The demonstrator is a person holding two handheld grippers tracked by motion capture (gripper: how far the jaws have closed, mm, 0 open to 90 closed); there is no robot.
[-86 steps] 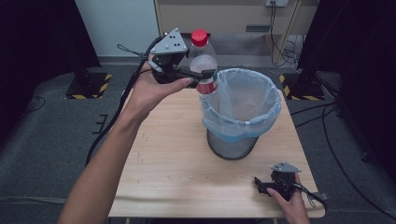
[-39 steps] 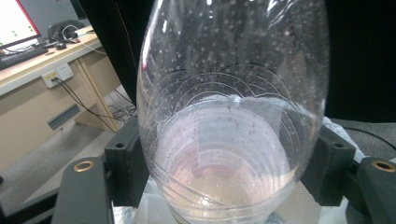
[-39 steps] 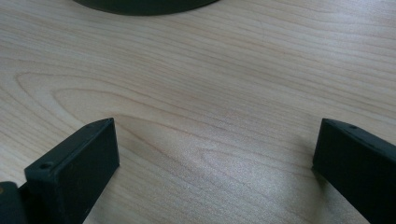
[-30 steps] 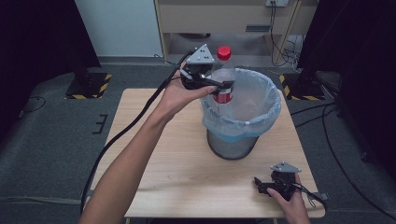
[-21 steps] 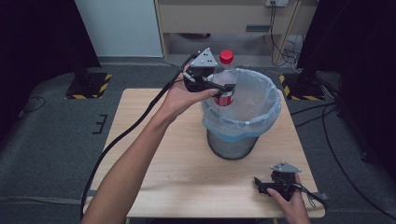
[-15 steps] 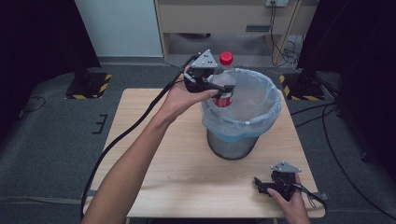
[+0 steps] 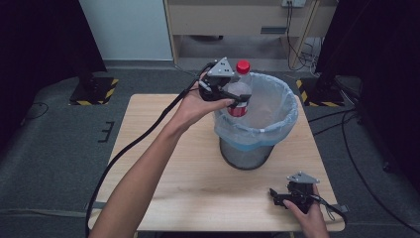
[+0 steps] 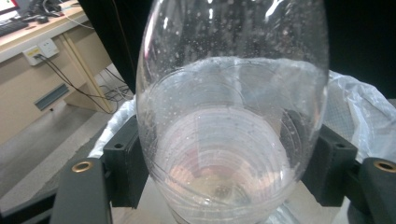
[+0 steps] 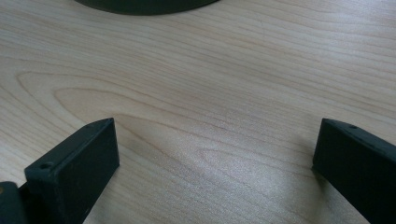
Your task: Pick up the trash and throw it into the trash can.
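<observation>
Clear plastic, beaded with droplets inside, fills what I see along my left gripper (image 7: 233, 96): I have a bottle (image 7: 239, 91) with a red cap and red label clamped between its jaws, which press on either side of the body. I hold it upright over the near-left part of the rim of a wire waste bin (image 7: 247, 153) lined with a pale blue bag (image 7: 277, 106); the bottle's lower half is already below the bag's edge. The bin stands toward the far right of the wooden table (image 7: 163, 178).

My guess is that the job is to throw the bottle away, and I am at the point of release. What comes next, I think, is to part the jaws and let it drop, keeping it clear of the rim so it does not catch the liner.

My right gripper (image 7: 292, 193) rests at the table's near right corner, jaws spread wide over bare wood, holding nothing.
</observation>
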